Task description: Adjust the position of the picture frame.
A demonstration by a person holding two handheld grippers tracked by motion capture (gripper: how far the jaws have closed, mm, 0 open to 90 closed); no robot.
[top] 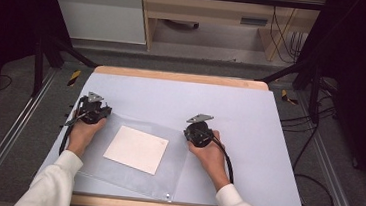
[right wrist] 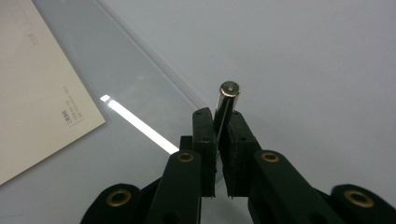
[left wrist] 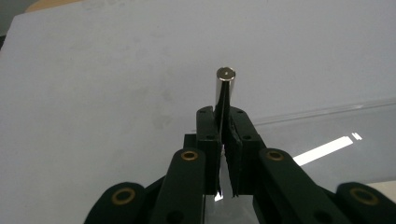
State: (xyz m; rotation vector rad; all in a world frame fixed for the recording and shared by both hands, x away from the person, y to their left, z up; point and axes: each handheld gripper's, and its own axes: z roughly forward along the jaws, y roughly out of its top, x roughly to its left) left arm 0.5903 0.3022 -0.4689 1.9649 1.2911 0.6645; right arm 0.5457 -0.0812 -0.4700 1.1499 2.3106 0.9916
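High view showed both grippers — left gripper, right gripper — fingers clamped on the clear sleeve's far corners, open table beyond.

Even overhead light, dark edges (white glare streaks on the plastic sheet).

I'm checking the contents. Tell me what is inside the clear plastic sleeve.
A single pale sheet of paper lies flat inside the clear plastic sleeve, with small print near one edge. Whether anything lies beneath the sheet cannot be seen, because the paper covers it.
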